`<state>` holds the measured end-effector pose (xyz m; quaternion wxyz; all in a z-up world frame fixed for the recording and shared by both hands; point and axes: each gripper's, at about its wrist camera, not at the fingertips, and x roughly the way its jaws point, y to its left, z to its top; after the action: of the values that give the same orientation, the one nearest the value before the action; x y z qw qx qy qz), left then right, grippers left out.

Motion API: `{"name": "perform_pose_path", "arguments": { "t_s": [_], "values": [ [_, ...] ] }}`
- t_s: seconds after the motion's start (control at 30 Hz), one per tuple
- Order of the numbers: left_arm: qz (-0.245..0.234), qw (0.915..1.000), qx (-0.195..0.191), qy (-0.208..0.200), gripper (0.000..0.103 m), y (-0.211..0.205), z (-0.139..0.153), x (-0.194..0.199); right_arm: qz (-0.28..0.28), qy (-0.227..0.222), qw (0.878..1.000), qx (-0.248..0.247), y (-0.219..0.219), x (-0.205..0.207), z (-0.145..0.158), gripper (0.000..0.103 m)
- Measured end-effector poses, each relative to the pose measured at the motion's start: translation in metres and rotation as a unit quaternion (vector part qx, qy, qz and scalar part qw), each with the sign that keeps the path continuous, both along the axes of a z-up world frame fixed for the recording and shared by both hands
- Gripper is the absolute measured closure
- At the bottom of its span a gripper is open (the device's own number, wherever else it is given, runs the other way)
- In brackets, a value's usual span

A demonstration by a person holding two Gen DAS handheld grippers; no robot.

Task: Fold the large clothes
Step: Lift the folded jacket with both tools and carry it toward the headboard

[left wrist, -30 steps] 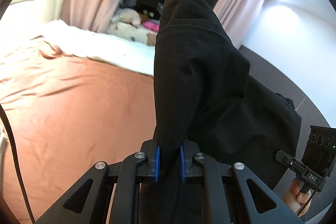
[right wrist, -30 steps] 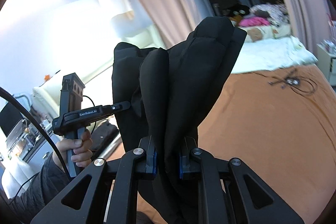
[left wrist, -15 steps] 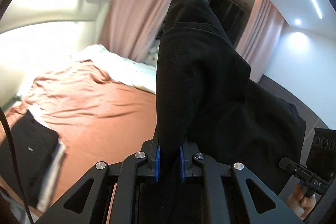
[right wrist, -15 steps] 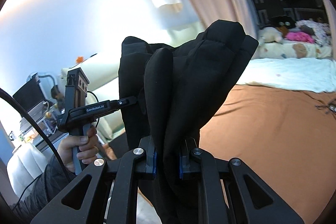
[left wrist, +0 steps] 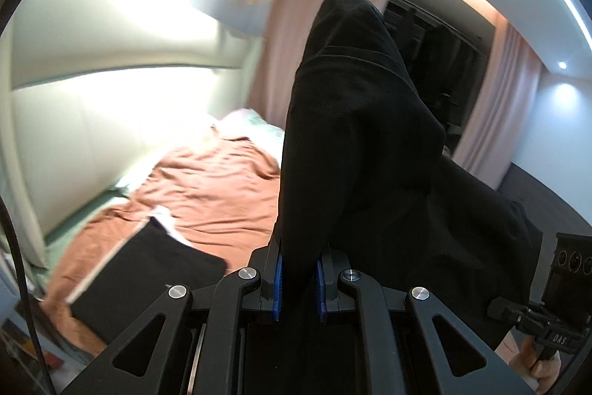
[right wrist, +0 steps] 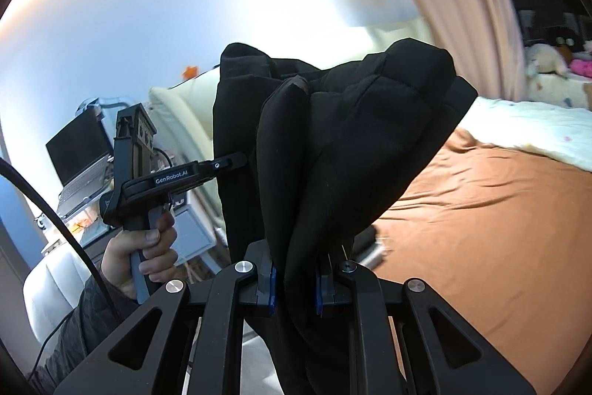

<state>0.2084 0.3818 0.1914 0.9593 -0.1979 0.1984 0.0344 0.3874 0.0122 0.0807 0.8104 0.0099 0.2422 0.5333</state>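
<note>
Gripping the black garment (left wrist: 355, 150) with both tongs, you have it lifted clear above the bed (left wrist: 222, 187), whose sheet is rust-brown. Your left tongs (left wrist: 299, 278) are clamped on a thick fold of the cloth, the blue pads (left wrist: 278, 284) pressed into it from either side. From that pinch the fabric rises in a tall column and spreads down to the right, where your right hand (left wrist: 532, 354) shows at the frame's edge. Your right tongs (right wrist: 293, 284) are likewise closed on a bunched, padded part of the same garment, which billows up and forward over them. In the right wrist view your left hand (right wrist: 140, 254) holds the other tool's grip, and that tool's tip reaches into the cloth's far edge, so the garment hangs stretched between your two holds.

On the bed, down and to the left in the left wrist view, lies a folded dark item (left wrist: 148, 273) with a pale edge, flat on the sheet. Pink curtains (left wrist: 292, 36) hang beyond the bed. A laptop (right wrist: 79, 154) stands open at the left of the right wrist view, and a white blanket (right wrist: 536, 132) covers the bed's far end.
</note>
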Motion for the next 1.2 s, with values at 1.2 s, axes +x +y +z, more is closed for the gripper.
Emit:
{"name": "perform_pose_path", "arguments": {
  "t_s": [1.2],
  "values": [
    [0.151, 0.9760, 0.068, 0.141, 0.090, 0.198, -0.123, 0.095, 0.085, 0.189, 0.978, 0.016, 0.007, 0.201, -0.110, 0.092]
  ]
}}
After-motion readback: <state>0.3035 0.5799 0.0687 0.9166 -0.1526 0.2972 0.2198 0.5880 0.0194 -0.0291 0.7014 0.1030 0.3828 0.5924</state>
